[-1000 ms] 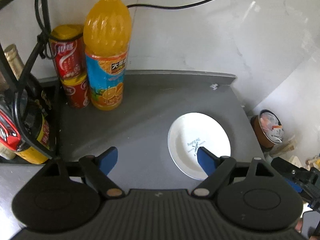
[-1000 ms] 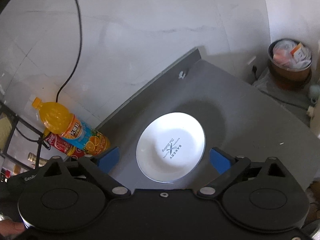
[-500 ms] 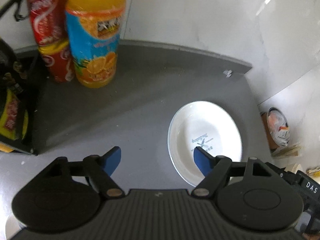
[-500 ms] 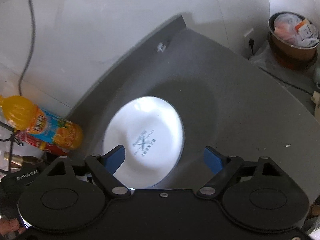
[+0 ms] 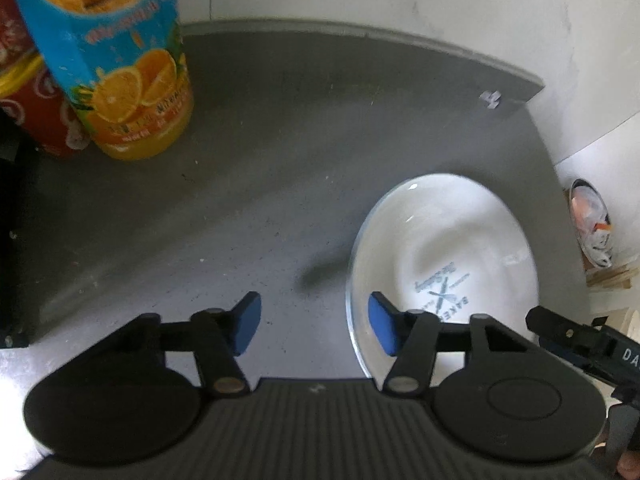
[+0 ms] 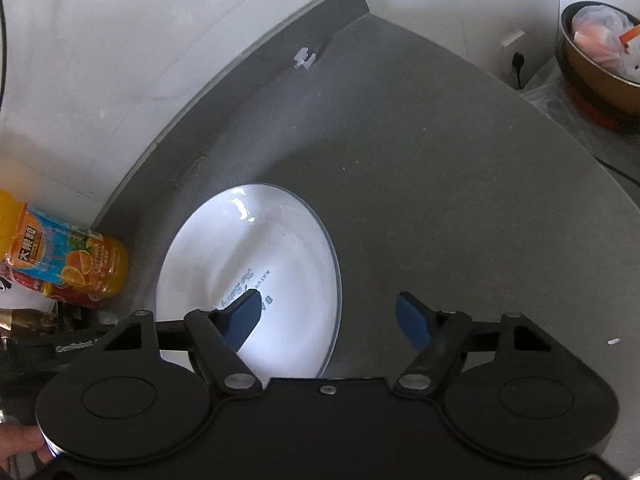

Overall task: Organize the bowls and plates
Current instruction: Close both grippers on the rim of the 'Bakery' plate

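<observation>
Left wrist view: a grey tabletop (image 5: 280,168) against a white wall carries a white plate (image 5: 448,240). Both tongs, left (image 5: 316,326) and right (image 6: 332,318), straddle opposite plate rims, half open, just closing, pads not gripping. An orange juice bottle (image 5: 120,72) stands nearby.

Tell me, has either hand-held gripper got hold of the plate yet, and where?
Nothing is held yet. The left hand-held gripper and right hand-held gripper each straddle opposite rims of the white plate, jaws just closing in, pads not yet pressing.
</observation>
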Tool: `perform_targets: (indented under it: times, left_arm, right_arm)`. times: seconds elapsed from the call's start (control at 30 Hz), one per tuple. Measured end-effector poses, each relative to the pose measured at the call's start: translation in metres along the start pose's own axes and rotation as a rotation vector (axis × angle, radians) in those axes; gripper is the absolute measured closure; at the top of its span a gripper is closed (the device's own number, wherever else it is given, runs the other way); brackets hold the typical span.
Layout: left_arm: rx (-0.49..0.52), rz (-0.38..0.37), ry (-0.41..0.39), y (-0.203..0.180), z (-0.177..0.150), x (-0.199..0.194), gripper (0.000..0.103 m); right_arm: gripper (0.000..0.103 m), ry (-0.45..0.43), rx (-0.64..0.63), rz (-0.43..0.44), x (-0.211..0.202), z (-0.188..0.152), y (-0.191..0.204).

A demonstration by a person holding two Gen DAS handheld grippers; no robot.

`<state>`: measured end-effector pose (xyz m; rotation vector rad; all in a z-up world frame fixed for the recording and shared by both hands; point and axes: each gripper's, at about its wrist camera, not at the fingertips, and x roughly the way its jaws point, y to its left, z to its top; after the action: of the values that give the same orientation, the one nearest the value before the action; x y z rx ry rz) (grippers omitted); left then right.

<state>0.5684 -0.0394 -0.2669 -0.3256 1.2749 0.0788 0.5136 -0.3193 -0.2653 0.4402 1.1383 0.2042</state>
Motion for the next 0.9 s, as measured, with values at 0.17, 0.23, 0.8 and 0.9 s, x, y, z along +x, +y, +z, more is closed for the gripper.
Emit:
perform_targets:
  times: [0.17,0.23,0.8,0.9]
  left_arm:
    - [-0.037,-0.022,0.019,0.003,0.003,0.01,0.054]
    - [-0.027,-0.029,0.019,0.0,0.005,0.011,0.059]
    - [-0.091,-0.123,0.016,-0.001,0.01,0.022,0.088]
    - [-0.081,-0.119,0.013,-0.002,0.008,0.02,0.089]
  right_arm:
    - [0.048,0.017,0.004,0.016,0.011,0.004,-0.001]
    - [0.059,0.027,0.007,0.02,0.016,0.006,-0.003]
    - [0.092,0.025,0.05,0.07,0.023,0.011,-0.013]
    - [0.094,0.009,0.011,0.06,0.018,0.009,-0.007]
